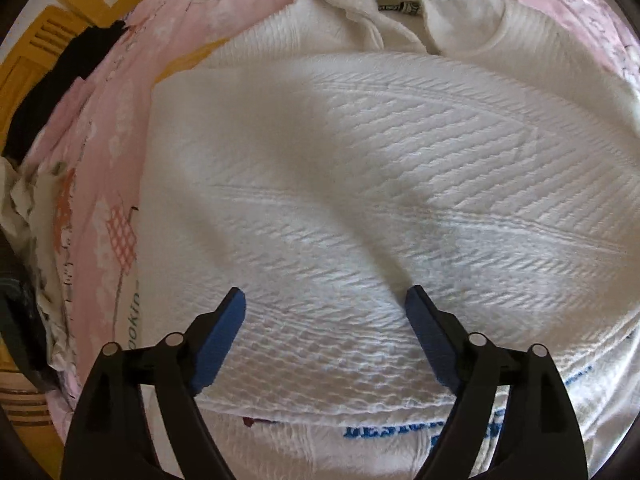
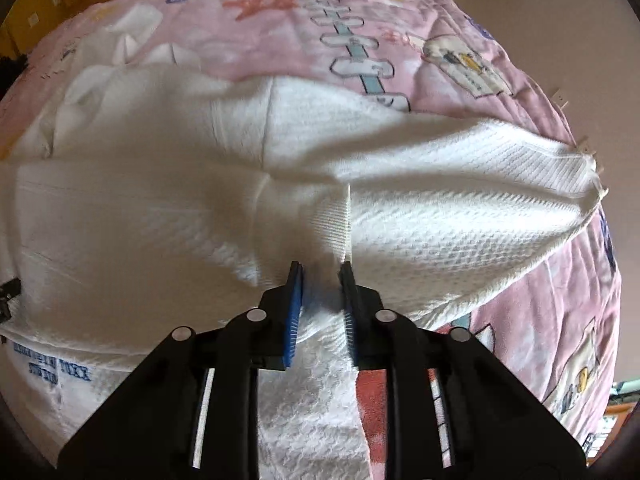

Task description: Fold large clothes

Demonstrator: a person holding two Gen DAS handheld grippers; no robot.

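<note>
While the left gripper [image 1: 326,300] is held over the white textured garment [image 1: 360,184] with its jaws spread wide and nothing between them, the right gripper [image 2: 322,276] is seen with its jaws only narrowly parted — a ridge of the same garment [image 2: 328,236] lies in the gap, though whether the pads press it cannot be told. The garment is spread on a pink printed bedspread [image 2: 280,32]. Blue lettering [image 1: 400,432] is shown near the hem; only the right view shows a sleeve [image 2: 480,168] stretched sideways.

Both wrist cameras look steeply down, close over the white garment [image 1: 340,184] (shared) on bedding.
</note>
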